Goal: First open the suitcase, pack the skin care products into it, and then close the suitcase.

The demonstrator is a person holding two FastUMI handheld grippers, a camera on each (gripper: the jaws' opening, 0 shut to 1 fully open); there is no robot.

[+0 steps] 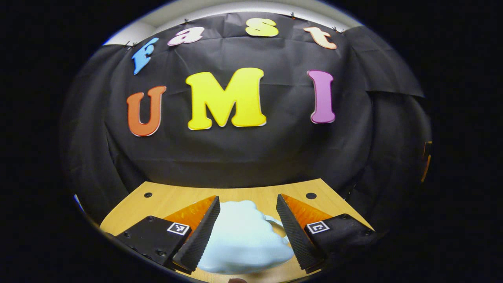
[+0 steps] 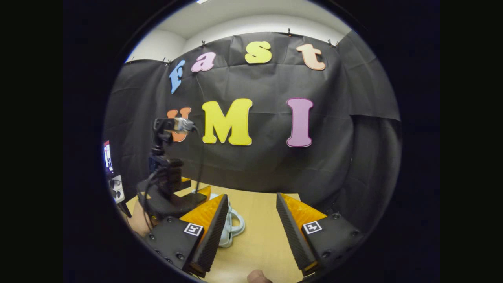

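**Left jaws astride the pale suitcase; right stands off**

Left gripper (image 1: 247, 232): jaws spread wide, pinching nothing. The pale blue suitcase (image 1: 243, 239) lies directly between and below them on the tabletop (image 1: 177, 198), lid down, handle (image 1: 275, 222) toward the right finger. Right gripper (image 2: 249, 232): jaws also spread and empty over bare tabletop; the suitcase sits off to its left, handle loop showing beside the left finger. Left hand is nearer; opening likely falls to it. No skin care products seen.
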